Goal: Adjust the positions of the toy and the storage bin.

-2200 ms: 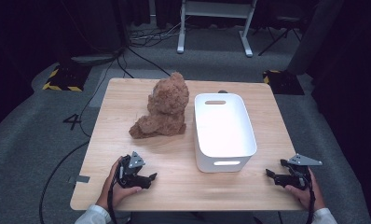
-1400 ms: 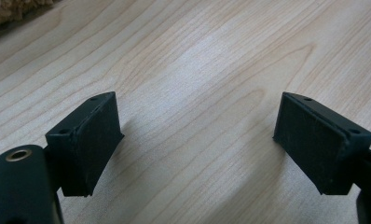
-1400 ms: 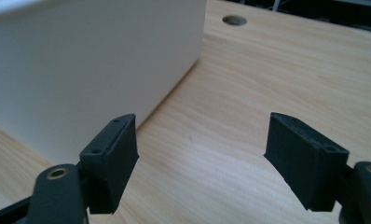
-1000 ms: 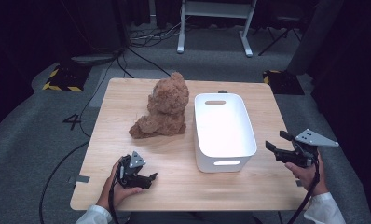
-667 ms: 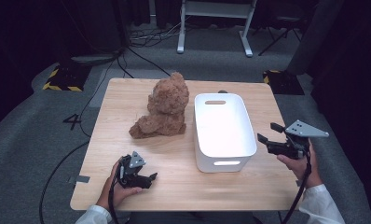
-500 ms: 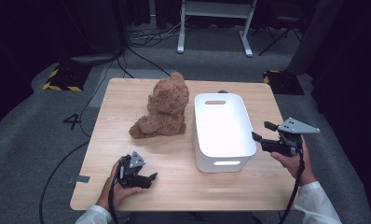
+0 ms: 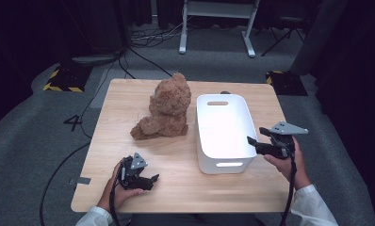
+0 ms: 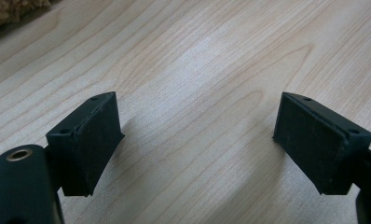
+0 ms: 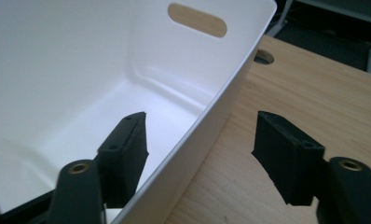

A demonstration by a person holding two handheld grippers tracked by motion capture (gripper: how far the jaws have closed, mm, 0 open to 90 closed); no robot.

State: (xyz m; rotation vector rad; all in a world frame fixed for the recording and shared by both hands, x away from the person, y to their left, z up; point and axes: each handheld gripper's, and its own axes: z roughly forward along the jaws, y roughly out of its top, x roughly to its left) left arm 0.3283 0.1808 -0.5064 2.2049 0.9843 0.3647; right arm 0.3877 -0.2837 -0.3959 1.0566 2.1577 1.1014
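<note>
Your right gripper (image 9: 197, 154) straddles the right wall of the bin (image 7: 209, 122), jaws just closing yet clear of it, ready to grip; your left gripper (image 7: 150, 180) rests open on the table (image 7: 129, 99) near left.

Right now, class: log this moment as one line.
right gripper: astride white bin wall, closing, no grip | left gripper: open on table

My light wooden table (image 7: 143, 99) carries a brown plush teddy bear (image 7: 166, 107) beside a white plastic tub (image 7: 222, 162). They look almost touching. My left gripper (image 7: 148, 180) seems to rest near the front edge.
</note>
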